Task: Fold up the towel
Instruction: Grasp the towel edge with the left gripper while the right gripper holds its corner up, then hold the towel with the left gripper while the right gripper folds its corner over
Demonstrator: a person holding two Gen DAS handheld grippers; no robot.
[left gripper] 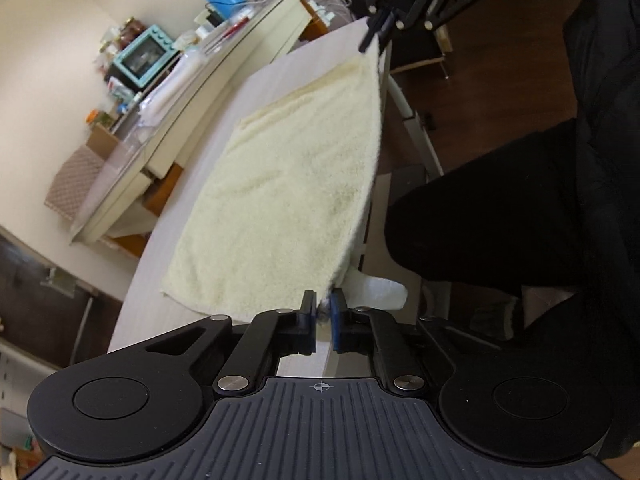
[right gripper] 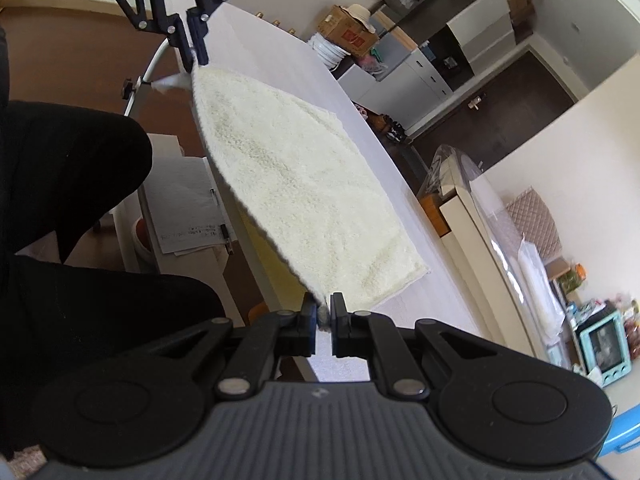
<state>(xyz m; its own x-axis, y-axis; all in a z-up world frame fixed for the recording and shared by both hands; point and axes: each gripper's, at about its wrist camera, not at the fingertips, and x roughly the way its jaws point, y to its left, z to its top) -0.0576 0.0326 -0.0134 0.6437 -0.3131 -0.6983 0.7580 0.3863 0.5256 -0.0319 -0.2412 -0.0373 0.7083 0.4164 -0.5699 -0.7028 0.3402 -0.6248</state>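
Now we have the left claw (left gripper: 323,312) and the right claw (right gripper: 322,311) each clamped on a near corner of the cream towel (left gripper: 288,184), its far half flat on the table (left gripper: 256,92). Next, we judge, both corners travel together over to the far edge.

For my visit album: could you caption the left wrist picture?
Two black handheld grippers, left and right, pinch neighbouring corners of a cream terry towel, raising its near edge off the white table.
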